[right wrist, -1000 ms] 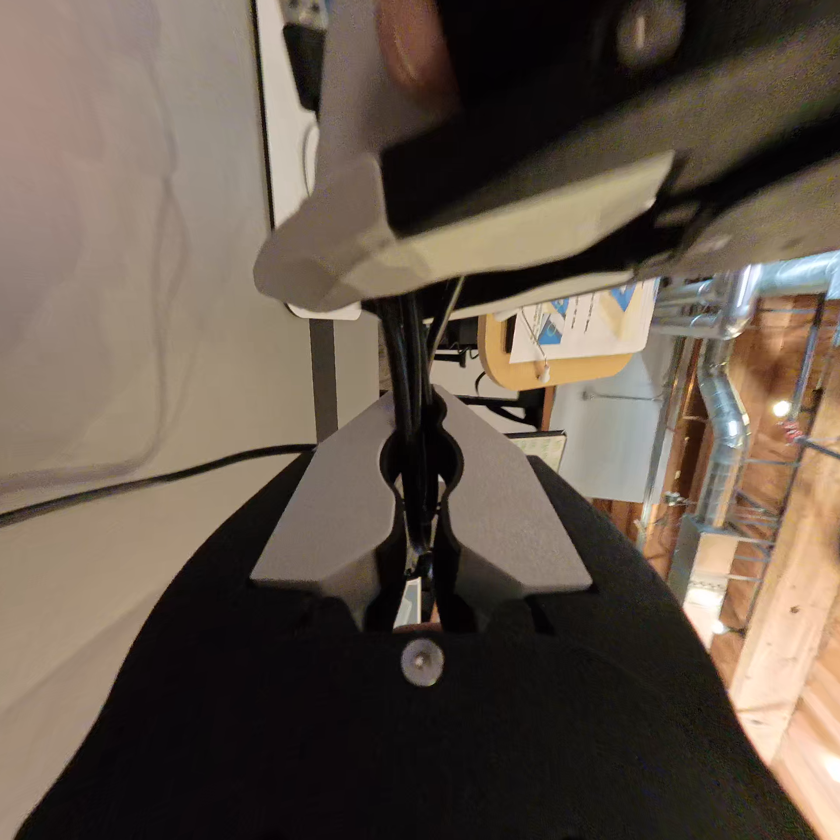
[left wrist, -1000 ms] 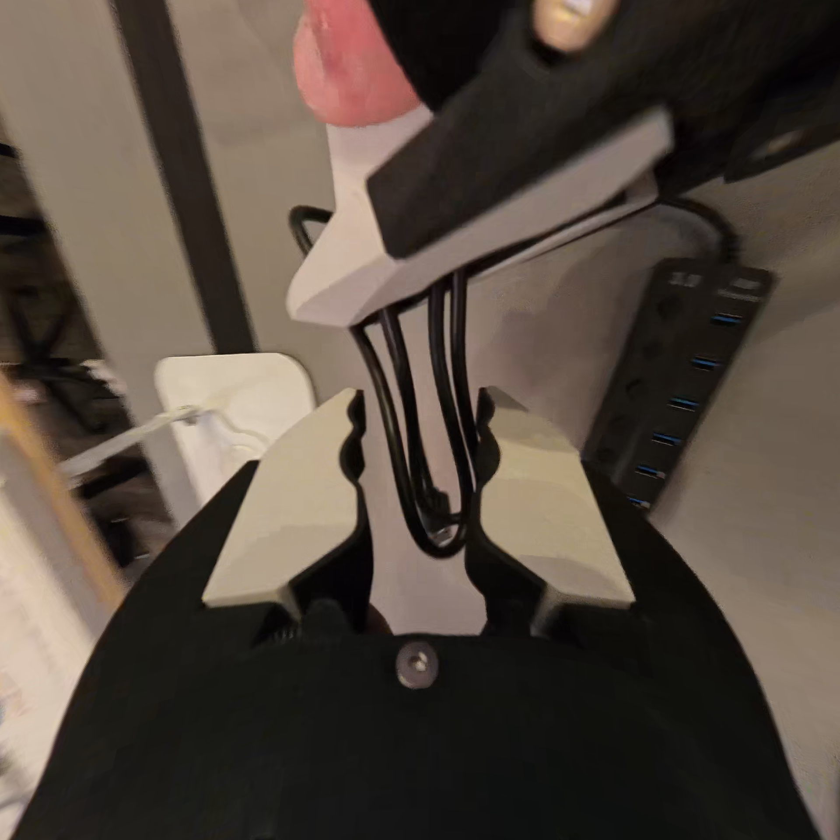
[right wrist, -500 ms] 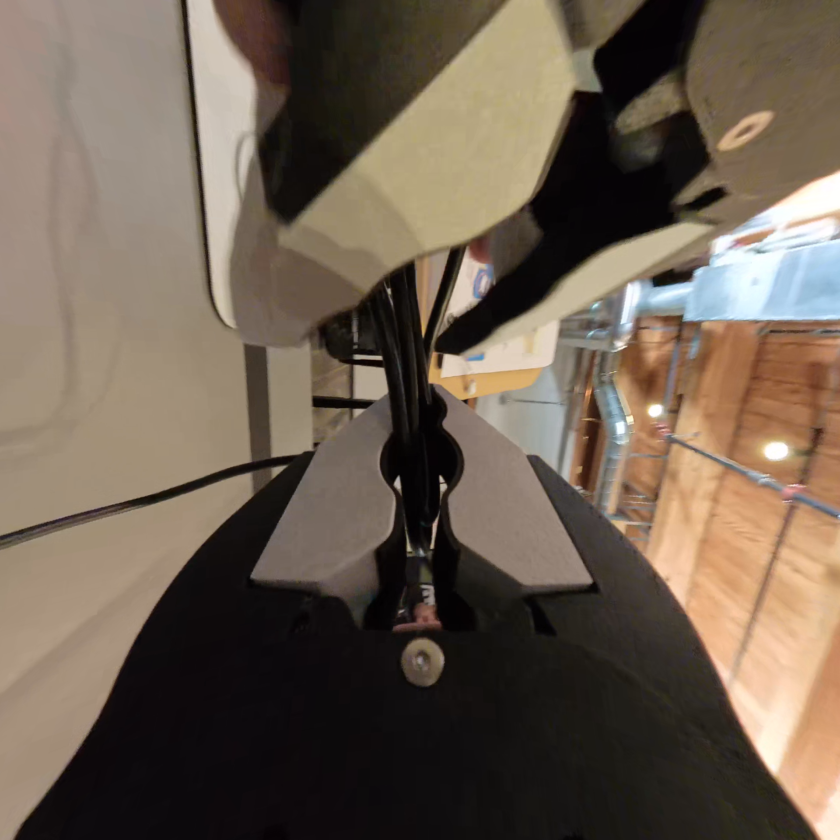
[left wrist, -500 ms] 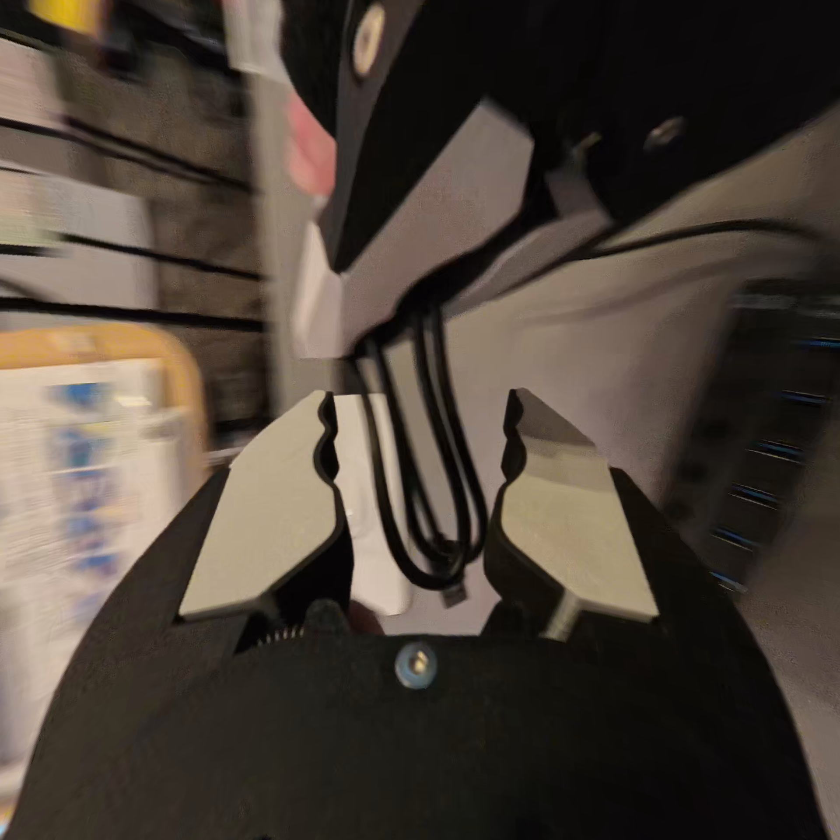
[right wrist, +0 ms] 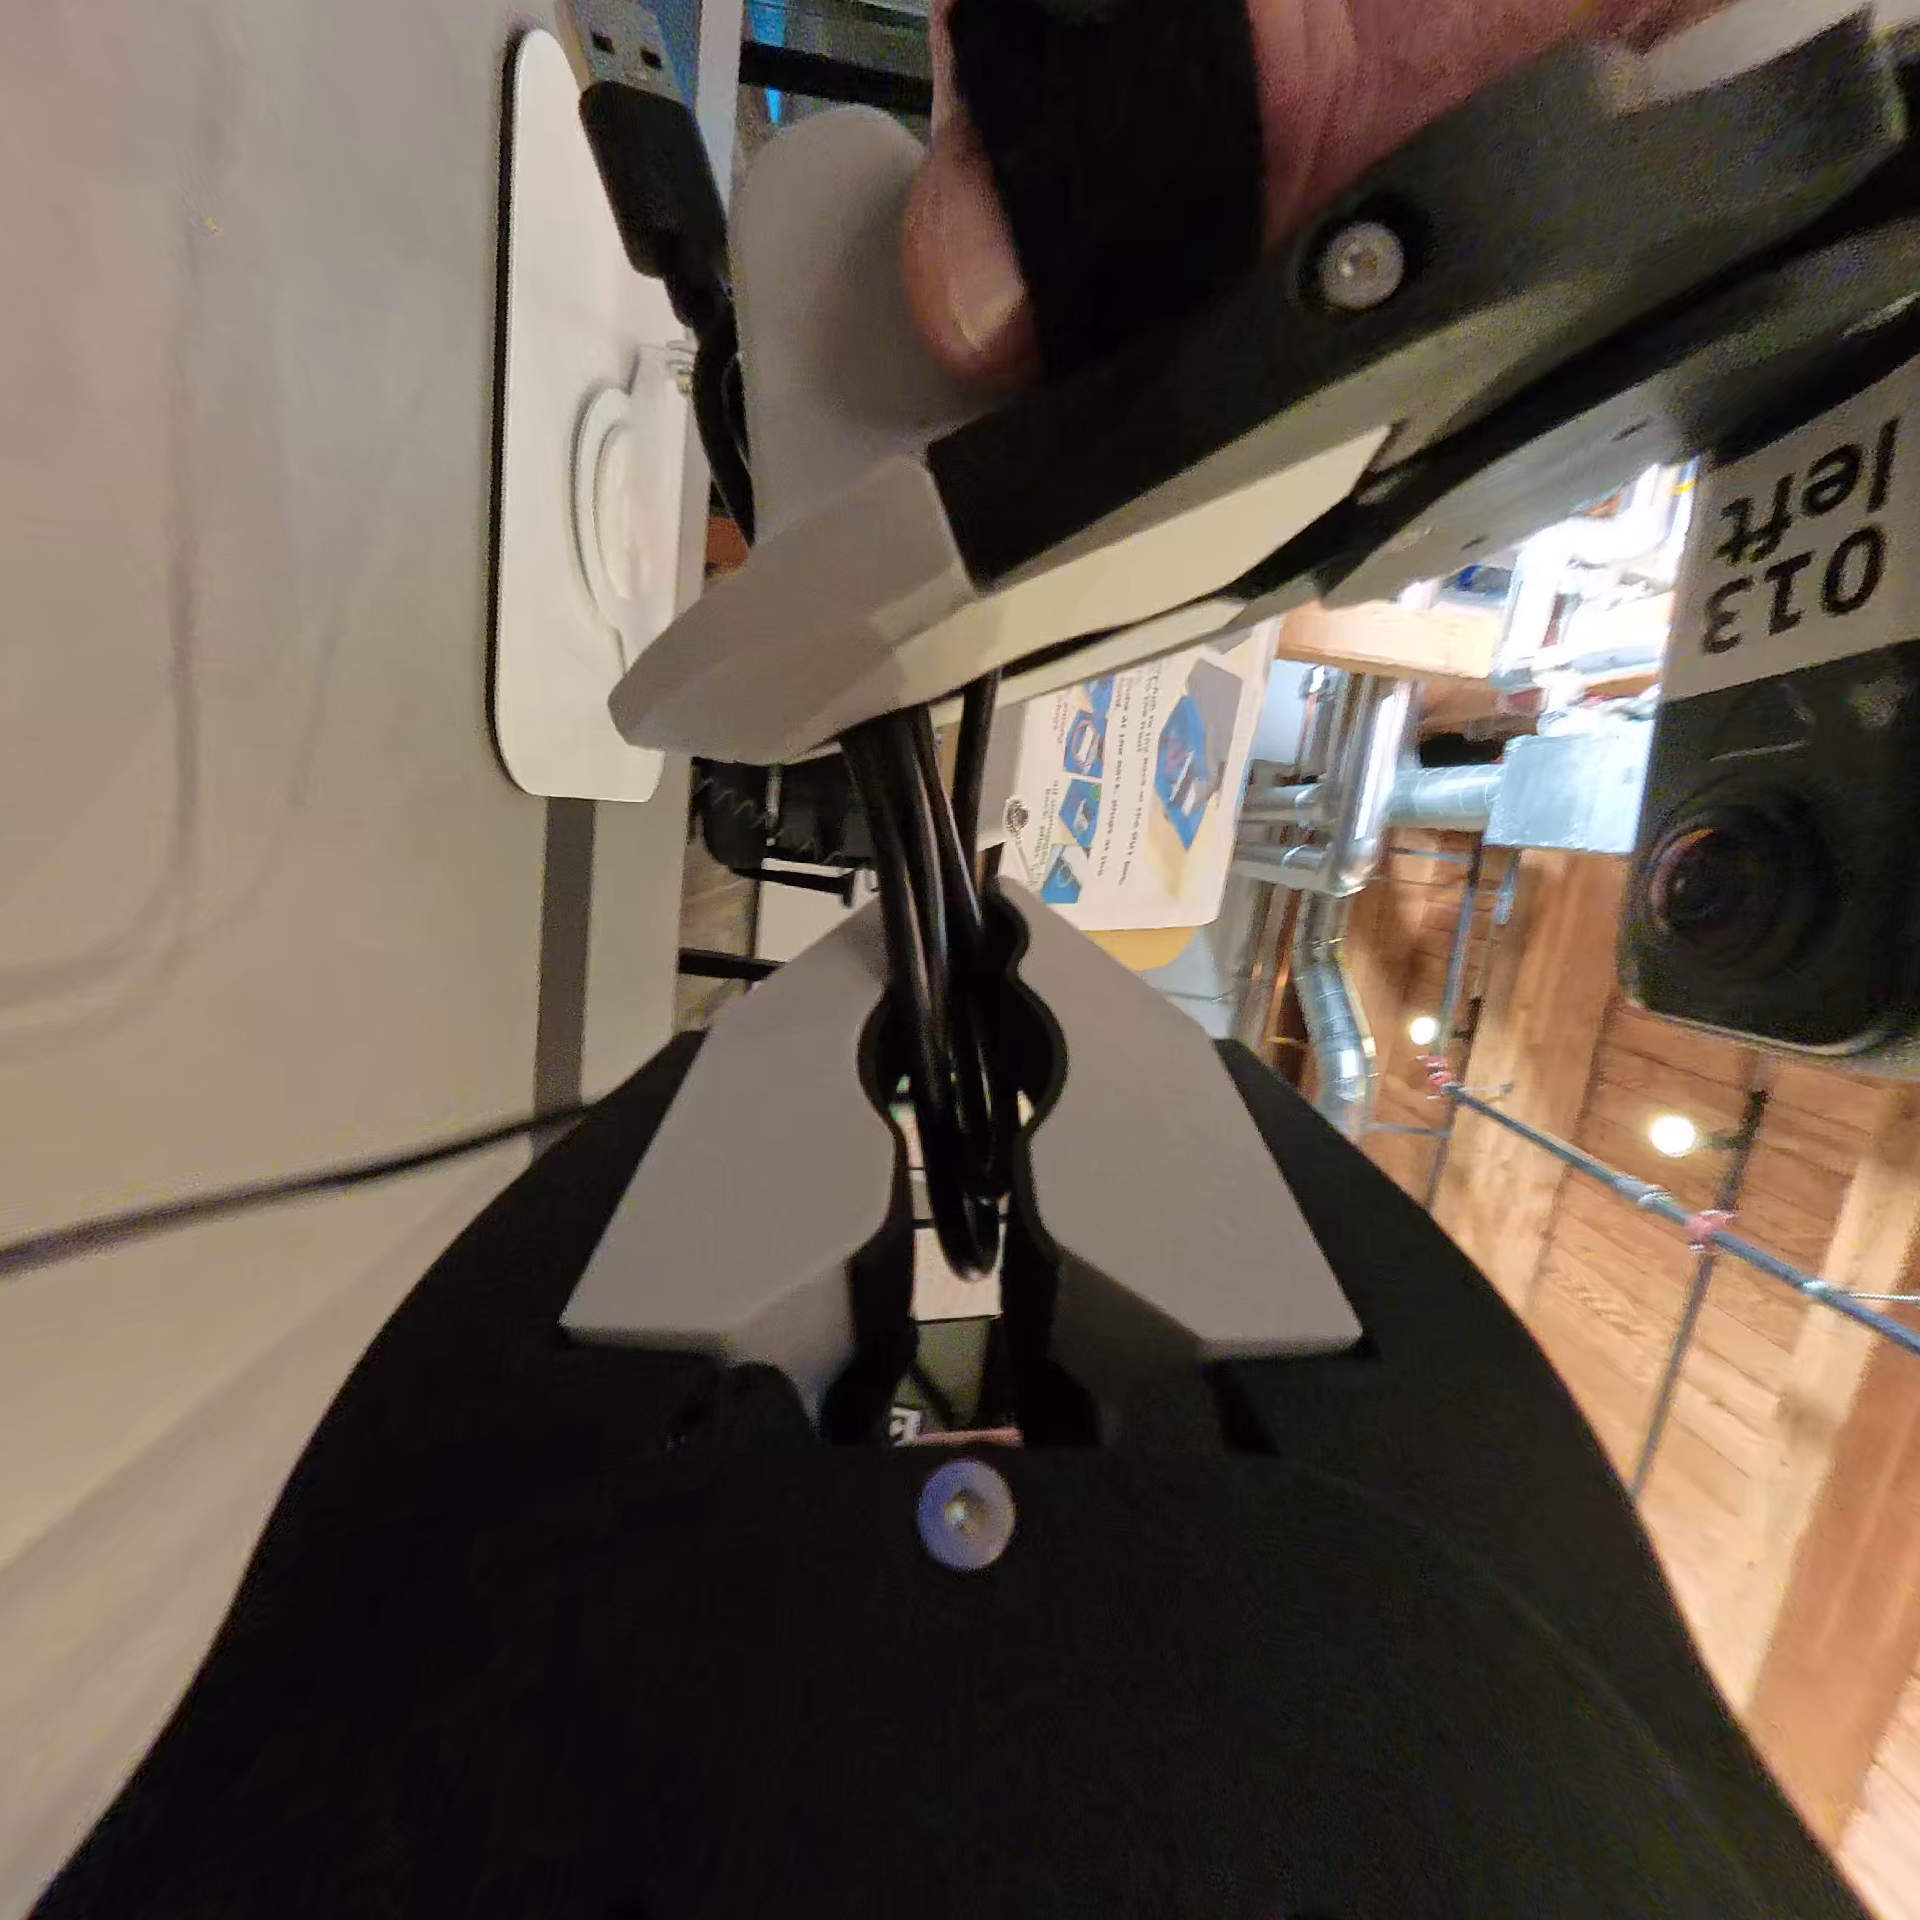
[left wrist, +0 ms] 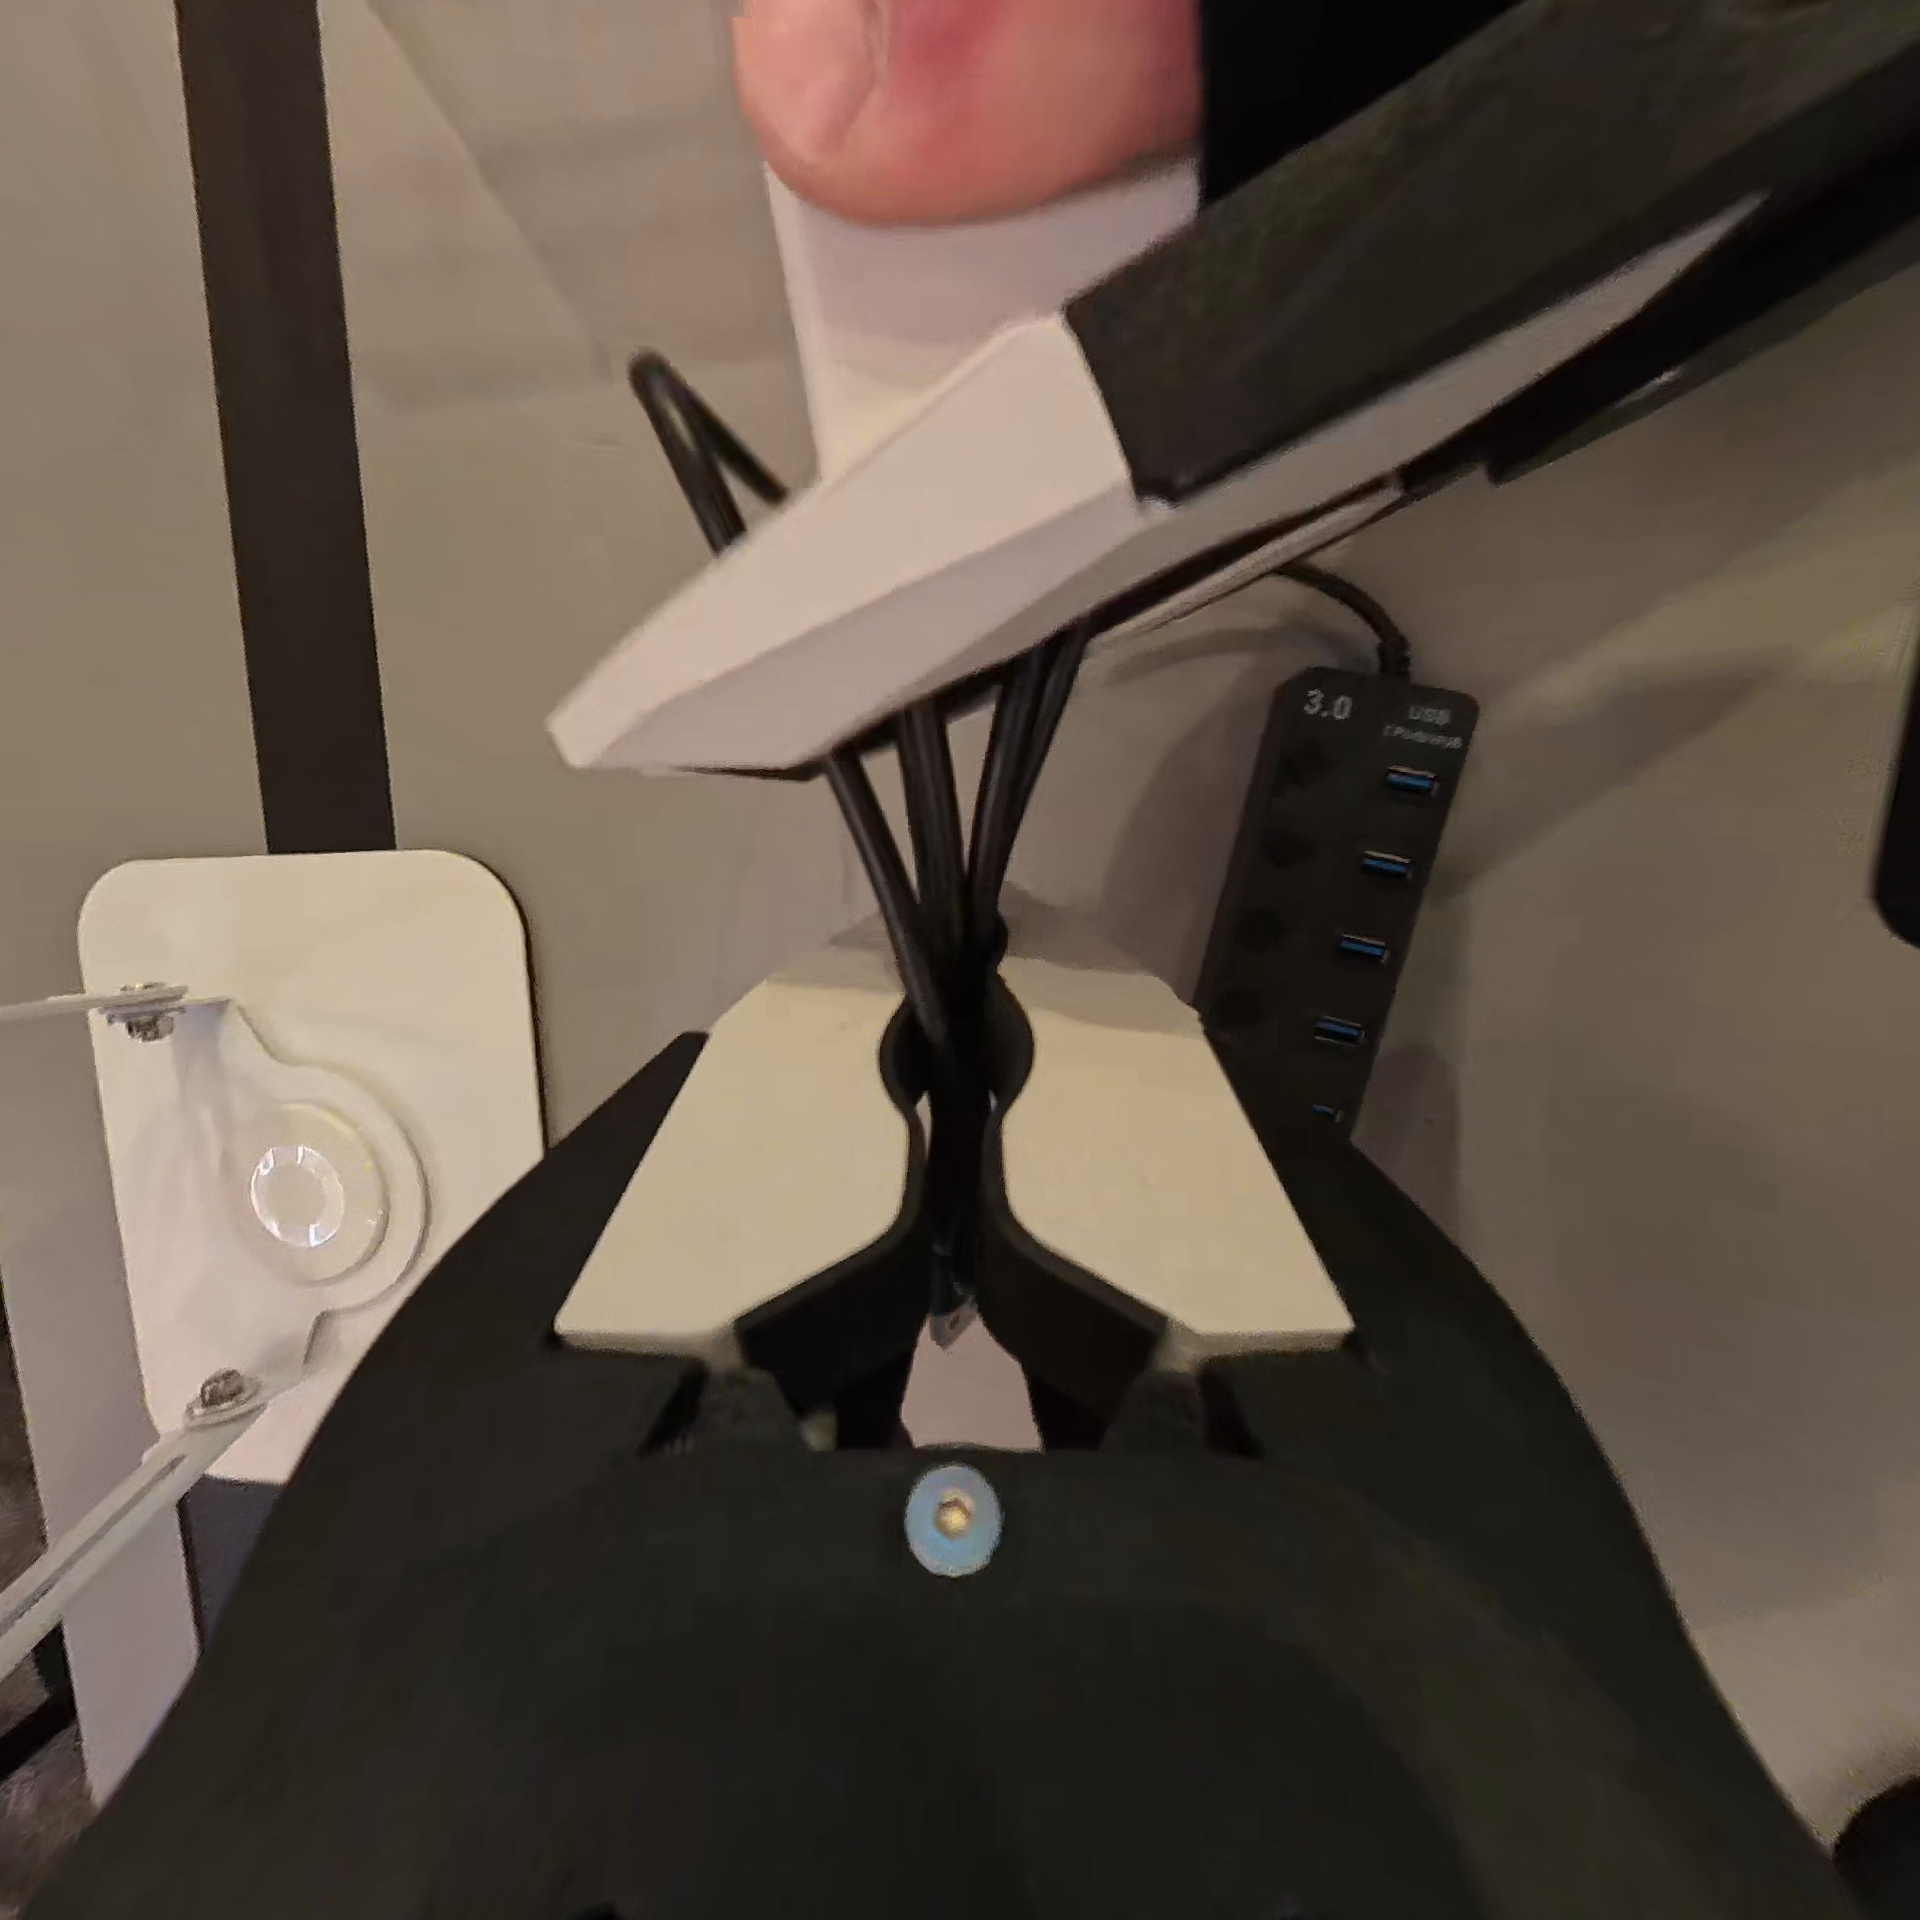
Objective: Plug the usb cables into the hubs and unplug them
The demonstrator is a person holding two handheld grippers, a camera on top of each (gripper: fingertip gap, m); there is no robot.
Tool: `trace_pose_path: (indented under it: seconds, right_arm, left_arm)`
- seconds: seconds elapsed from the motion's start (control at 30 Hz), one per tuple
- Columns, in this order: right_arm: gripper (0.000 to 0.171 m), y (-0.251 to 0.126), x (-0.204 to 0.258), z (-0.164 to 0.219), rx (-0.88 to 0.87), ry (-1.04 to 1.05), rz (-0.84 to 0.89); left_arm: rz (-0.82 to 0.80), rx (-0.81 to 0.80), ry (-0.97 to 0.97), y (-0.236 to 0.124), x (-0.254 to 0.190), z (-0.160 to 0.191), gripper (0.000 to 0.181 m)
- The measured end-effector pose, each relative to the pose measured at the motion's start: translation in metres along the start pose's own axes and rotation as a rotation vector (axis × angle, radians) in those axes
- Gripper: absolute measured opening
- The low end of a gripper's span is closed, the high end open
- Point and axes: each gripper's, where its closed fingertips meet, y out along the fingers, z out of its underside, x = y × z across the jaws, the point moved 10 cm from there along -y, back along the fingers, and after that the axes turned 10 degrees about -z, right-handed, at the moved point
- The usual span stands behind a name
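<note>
A bundle of folded black USB cable (left wrist: 935, 831) hangs between both grippers. My left gripper (left wrist: 956, 987) is shut on the bundle, and a small metal plug end (left wrist: 951, 1325) shows between its fingers. My right gripper (left wrist: 727, 717) comes in from above, also shut on the bundle. In the right wrist view my right gripper (right wrist: 951, 925) pinches the cable loop (right wrist: 935, 1039). The left gripper (right wrist: 727, 707) grips it just beyond, and a black USB-A plug (right wrist: 644, 156) sticks out past it. A black multi-port USB hub (left wrist: 1351, 883) lies on the grey table at right, all visible ports empty.
A white mount plate (left wrist: 312, 987) with a clear disc and metal brackets sits at the table's left edge; it also shows in the right wrist view (right wrist: 561, 520). A dark upright post (left wrist: 291, 520) stands behind it. A thin black cord (right wrist: 260, 1195) runs across the table. My hands' fingertips stand some 7 cm from each other. My left gripper is the nearer one to the black multi-port USB hub (left wrist: 1351, 883): about 12 cm, against 20 cm.
My left gripper, open around the hanging cable loop before, has closed on the bundle. The right gripper has kept its hold throughout.
</note>
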Motion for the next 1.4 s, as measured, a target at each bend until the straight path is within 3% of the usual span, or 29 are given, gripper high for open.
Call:
trace_pose_path:
  seconds: [0.1,0.27,0.47,0.57,0.87,1.0,1.1,1.23,1.4]
  right_arm:
    - [0.034,-0.005,-0.003,0.003,-0.052,0.024,-0.058]
    - [0.067,-0.011,-0.011,0.004,-0.084,0.093,-0.165]
    - [0.041,0.002,0.003,-0.01,-0.002,0.002,-0.109]
    - [0.018,0.001,0.001,-0.011,-0.017,0.002,-0.083]
    - [0.006,0.0,0.0,-0.005,-0.012,0.074,-0.137]
    - [0.005,0.0,-0.002,0.002,-0.002,0.126,-0.136]
    - [0.005,0.002,-0.003,0.009,-0.002,0.186,-0.141]
    - [0.004,0.002,-0.008,0.019,-0.01,0.276,-0.155]
    - [0.005,0.0,-0.01,0.013,-0.01,0.263,-0.156]
  left_arm:
    - [-0.064,0.04,-0.012,0.001,0.005,0.002,0.001]
    - [-0.159,0.136,-0.01,0.0,0.011,0.002,0.002]
    - [-0.012,0.142,-0.124,-0.001,0.013,-0.007,0.001]
    - [-0.021,0.184,-0.102,0.002,0.012,-0.008,0.001]
    - [-0.133,0.19,0.015,0.004,0.008,-0.016,0.005]
    - [-0.188,0.079,0.053,-0.011,0.008,-0.019,0.035]
    - [-0.375,0.001,0.14,-0.032,0.006,-0.019,0.053]
    - [-0.614,-0.042,0.306,-0.05,-0.013,-0.011,0.057]
    - [-0.858,-0.03,0.5,-0.023,-0.033,-0.008,0.055]
